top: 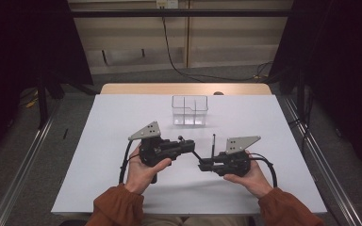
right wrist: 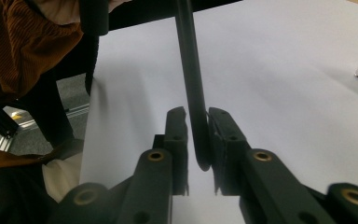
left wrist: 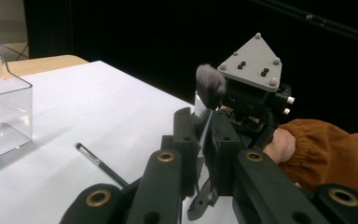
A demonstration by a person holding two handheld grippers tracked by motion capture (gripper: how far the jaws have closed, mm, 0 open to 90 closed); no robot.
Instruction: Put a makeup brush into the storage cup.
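Note:
A make-up brush with a fluffy grey head [left wrist: 210, 84] and a dark handle [right wrist: 191, 70] spans the gap between my two grippers [top: 195, 154]. My left gripper [left wrist: 204, 114] is shut on it near the silvery ferrule, with the head sticking up past the jaws. The rounded end of the handle lies between the jaws of my right gripper [right wrist: 198, 112]. It rests against one pad, with a thin gap at the other, so that gripper is open around it. In the high view the left gripper [top: 191, 143] and the right gripper [top: 202, 165] face each other above the near middle of the table.
A thin dark brush [top: 213, 143] lies on the white tabletop [top: 122, 113] just beyond the grippers. A clear plastic container [top: 189, 110] with compartments stands farther back at the centre. Dark curtains flank the table.

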